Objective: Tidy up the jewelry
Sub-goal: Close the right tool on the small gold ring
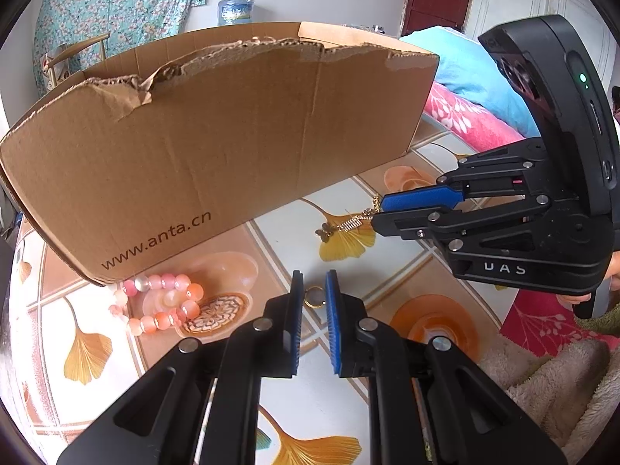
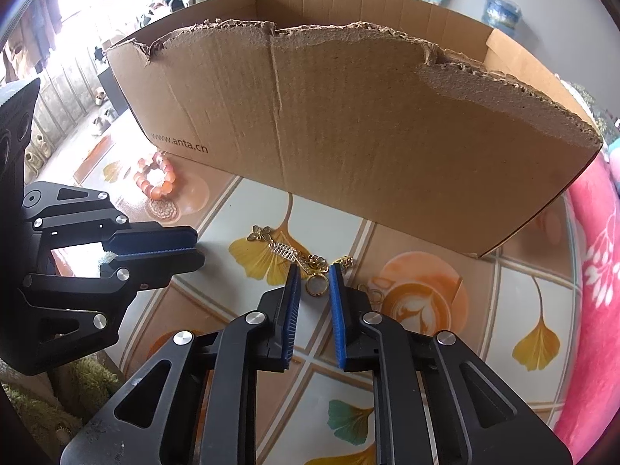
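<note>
My left gripper [image 1: 314, 283] is shut on a small gold ring [image 1: 314, 297] that fills the gap between its blue pads. Seen side-on, the left gripper [image 2: 195, 250] hides this ring. My right gripper [image 2: 314, 271] is shut on a second gold ring [image 2: 316, 286] at the end of a gold butterfly chain [image 2: 285, 250]. From the right gripper [image 1: 378, 209] the butterfly chain [image 1: 341, 228] trails left over a yellow leaf print. A pink bead bracelet [image 1: 159, 302] [image 2: 155, 178] lies by the box's near left corner. Behind both grippers stands the open cardboard box [image 1: 193, 147] [image 2: 348, 135], its top edge torn.
The table [image 1: 348, 387] has a tile and ginkgo-leaf print. A pink flowered blanket [image 2: 593, 252] lies to the right and fluffy beige fabric [image 1: 542, 379] lies at the near right edge. Part of a hand [image 1: 614, 275] shows behind the right gripper's body.
</note>
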### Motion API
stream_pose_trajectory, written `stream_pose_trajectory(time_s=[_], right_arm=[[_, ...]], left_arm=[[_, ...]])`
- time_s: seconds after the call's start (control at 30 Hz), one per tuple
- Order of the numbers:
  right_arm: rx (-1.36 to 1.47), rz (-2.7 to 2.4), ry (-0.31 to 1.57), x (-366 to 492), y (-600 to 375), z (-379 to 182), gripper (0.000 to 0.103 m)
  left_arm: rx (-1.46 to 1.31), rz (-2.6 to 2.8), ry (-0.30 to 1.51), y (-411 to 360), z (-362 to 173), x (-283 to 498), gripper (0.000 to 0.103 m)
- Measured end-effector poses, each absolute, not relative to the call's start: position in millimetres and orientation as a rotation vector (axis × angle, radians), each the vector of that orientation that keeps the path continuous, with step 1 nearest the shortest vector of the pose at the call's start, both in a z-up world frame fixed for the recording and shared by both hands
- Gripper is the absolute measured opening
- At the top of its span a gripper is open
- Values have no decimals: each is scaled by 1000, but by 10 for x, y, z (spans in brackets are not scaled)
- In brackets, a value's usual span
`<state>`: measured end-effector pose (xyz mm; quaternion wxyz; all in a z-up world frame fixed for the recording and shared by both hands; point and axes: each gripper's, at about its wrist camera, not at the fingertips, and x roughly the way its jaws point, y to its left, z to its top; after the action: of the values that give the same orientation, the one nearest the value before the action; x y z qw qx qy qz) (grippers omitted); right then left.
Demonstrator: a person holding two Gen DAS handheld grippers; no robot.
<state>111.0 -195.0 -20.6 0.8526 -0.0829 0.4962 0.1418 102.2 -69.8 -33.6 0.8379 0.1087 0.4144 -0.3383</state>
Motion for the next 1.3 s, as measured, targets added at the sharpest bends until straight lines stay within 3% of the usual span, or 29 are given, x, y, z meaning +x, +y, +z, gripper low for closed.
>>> stream_pose_trajectory(time_s=[0.5,0.83,1.3], right_arm=[[-94,309,1061,1098,-2032,-199,1],[-101,339,1063,1067,-2010,-203,15],[-175,352,1066,1000,-1788,-305,15]], left_arm=[[235,-723,871,-720,-341,1026,11],[244,-708,875,-736,-338,1023,11],[259,-692,879,-778,-346,1020,11]])
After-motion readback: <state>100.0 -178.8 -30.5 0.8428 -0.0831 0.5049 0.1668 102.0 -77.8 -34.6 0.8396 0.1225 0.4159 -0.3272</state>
